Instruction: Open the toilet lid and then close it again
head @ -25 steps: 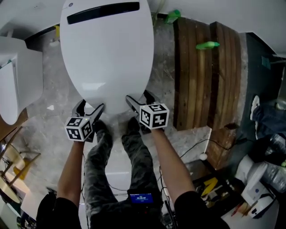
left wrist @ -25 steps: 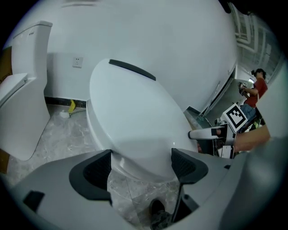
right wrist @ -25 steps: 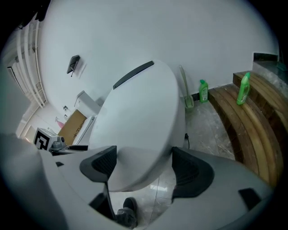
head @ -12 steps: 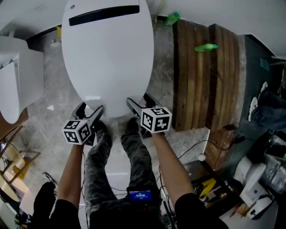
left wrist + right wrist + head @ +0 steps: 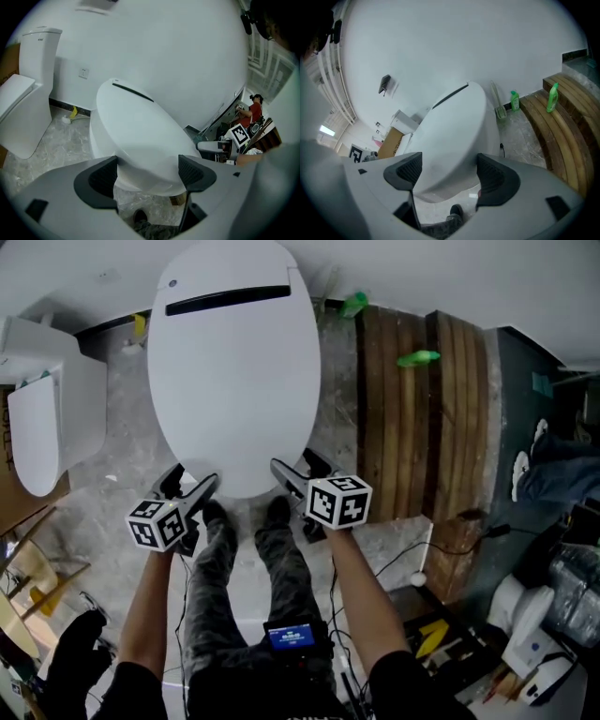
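Nearest: camo-print cloth trousers [image 5: 220, 568] and dark shoes [image 5: 277, 510]. A small device w/ a lit blue screen [image 5: 293, 637] sits at the waist. Bare forearms run fwd to the two tools, each topped by a white marker cube [image 5: 339, 502] w/ black squares.

The left gripper [image 5: 192, 480] has a smooth grey plastic body. Its jaws stand apart, and its black pads [image 5: 104, 177] have a fine grid texture. The rounded front edge of the toilet lid [image 5: 234, 381] sits btwn them and nothing is clamped. Whether a pad touches the edge can't be judged.

The right gripper [image 5: 296, 465] is the same: jaws apart, dark ribbed pads either side of the lid's front edge on its right, no grip.

The lid is a white, glossy, smooth oval w/ a narrow black slot [image 5: 228, 299] near the hinge end. It lies over the bowl, front edge toward the person. Can't tell if that edge is lifted off the seat.

The floor [image 5: 127, 456] is grey and veined, marble-look. A thin white cable [image 5: 403, 559] trails across it at right.

Right of the toilet is a platform of dark wooden slats [image 5: 422, 427], rough-grained. One green plastic bottle [image 5: 417, 358] stands upright on it. Another green bottle [image 5: 354, 304] stands on the floor by the wall.

At left is a second white toilet [image 5: 42, 418] w/ a boxy tank. Farthest is a plain white wall [image 5: 440, 47], matte.
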A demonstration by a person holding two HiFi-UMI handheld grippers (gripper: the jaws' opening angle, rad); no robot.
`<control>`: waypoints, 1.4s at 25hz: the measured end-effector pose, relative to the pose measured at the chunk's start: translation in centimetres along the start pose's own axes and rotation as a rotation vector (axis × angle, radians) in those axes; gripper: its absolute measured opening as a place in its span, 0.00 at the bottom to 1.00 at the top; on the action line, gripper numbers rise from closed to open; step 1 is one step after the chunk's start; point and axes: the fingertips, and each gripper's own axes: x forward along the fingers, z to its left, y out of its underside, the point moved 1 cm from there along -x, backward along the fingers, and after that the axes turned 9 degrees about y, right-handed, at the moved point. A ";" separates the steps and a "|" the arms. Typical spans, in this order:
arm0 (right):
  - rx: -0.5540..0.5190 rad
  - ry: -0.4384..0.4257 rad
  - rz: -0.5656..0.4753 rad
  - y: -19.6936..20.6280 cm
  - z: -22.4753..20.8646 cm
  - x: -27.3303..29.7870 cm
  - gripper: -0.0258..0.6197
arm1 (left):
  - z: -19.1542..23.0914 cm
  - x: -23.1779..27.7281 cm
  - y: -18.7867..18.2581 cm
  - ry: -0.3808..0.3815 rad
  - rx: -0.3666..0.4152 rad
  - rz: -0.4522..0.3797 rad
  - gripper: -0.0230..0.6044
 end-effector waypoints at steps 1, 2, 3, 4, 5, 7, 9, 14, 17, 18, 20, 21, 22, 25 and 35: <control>0.006 -0.007 -0.004 -0.5 0.4 -0.7 0.60 | -0.6 -0.5 -0.5 0.005 0.000 -0.003 0.67; 0.012 -0.012 -0.008 -0.9 0.8 -1.3 0.60 | -1.1 -0.9 -0.9 0.009 -0.001 -0.006 0.67; 0.017 -0.016 -0.011 -1.3 1.1 -1.9 0.60 | -1.5 -1.3 -1.4 0.013 -0.006 -0.011 0.67; 0.022 -0.020 -0.012 -1.7 1.4 -2.3 0.60 | -1.8 -1.6 -1.8 0.014 -0.012 -0.016 0.67; 0.026 -0.022 -0.012 -2.0 1.7 -2.6 0.60 | -2.0 -1.9 -2.2 0.013 -0.018 -0.022 0.67; 0.038 -0.025 -0.013 -2.7 2.2 -3.4 0.60 | -2.6 -2.4 -3.0 0.013 -0.028 -0.034 0.67; 0.053 -0.035 -0.026 -3.5 2.9 -4.3 0.60 | -3.3 -3.1 -3.9 0.017 -0.036 -0.049 0.67; 0.065 -0.066 -0.054 -5.9 4.3 -6.4 0.60 | -5.0 -4.7 -6.5 0.044 -0.055 -0.096 0.67; 0.065 -0.094 -0.065 -7.1 5.1 -7.5 0.60 | -5.9 -5.5 -7.9 0.050 -0.068 -0.127 0.67; 0.069 -0.103 -0.070 -7.5 5.3 -7.8 0.60 | -6.1 -5.8 -8.4 0.052 -0.073 -0.136 0.67; 0.078 -0.119 -0.082 -8.4 5.8 -8.6 0.60 | -6.7 -6.4 -9.4 0.062 -0.081 -0.153 0.67; 0.077 -0.124 -0.089 -8.9 6.1 -8.9 0.60 | -6.9 -6.7 -9.9 0.068 -0.085 -0.161 0.67; 0.073 -0.129 -0.095 -9.3 6.3 -9.2 0.60 | -7.2 -6.9 -10.4 0.075 -0.090 -0.171 0.67; 0.064 -0.148 -0.115 -10.8 7.2 -10.3 0.60 | -8.0 -7.8 -12.2 0.094 -0.105 -0.206 0.67; 0.057 -0.239 -0.196 -16.9 10.2 -13.8 0.60 | -10.5 -10.8 -18.7 0.189 -0.153 -0.285 0.67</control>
